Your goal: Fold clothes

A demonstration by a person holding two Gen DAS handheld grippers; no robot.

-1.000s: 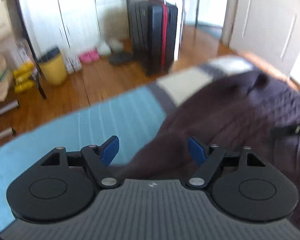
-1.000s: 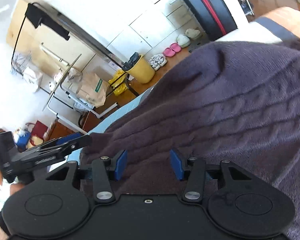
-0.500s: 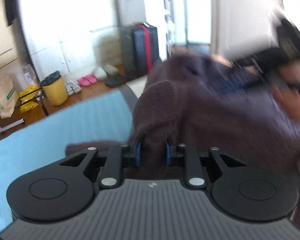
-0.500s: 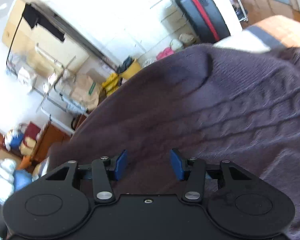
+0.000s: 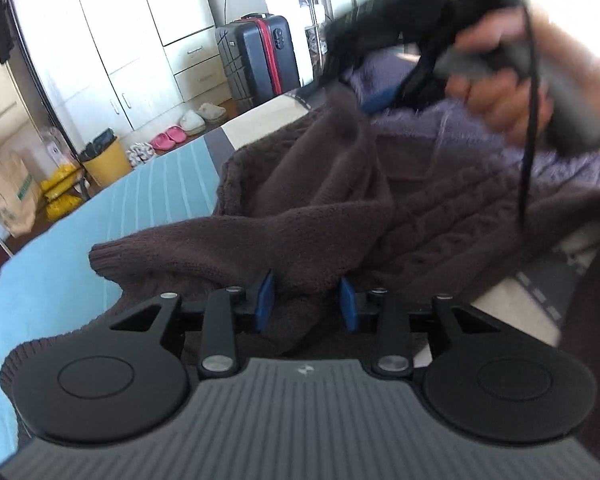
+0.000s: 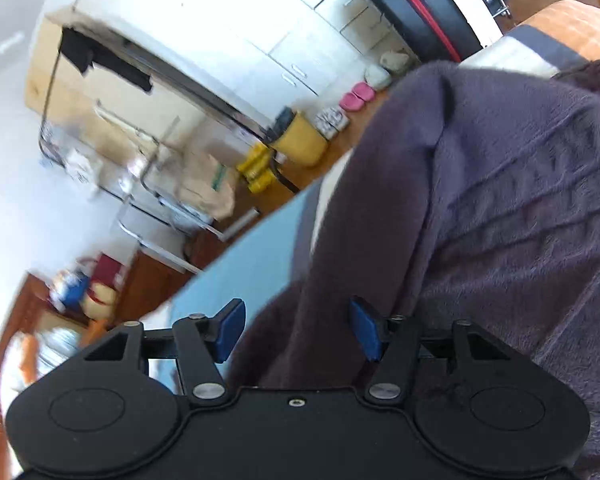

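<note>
A dark brown cable-knit sweater (image 5: 380,208) lies heaped on the light blue striped bed cover (image 5: 156,196), filling centre frame. The left claw (image 5: 306,300), just reopening, loosely straddles a fold; the right claw (image 6: 296,330), widening, straddles another fold, ungripped.

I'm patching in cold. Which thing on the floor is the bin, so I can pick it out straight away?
Start at the white wardrobe doors along the far wall, then drop to the wooden floor at their foot. The bin stands there, left of the row of shoes that includes the pink slippers. It is the only round yellow tub, lined with a black bag.
</note>
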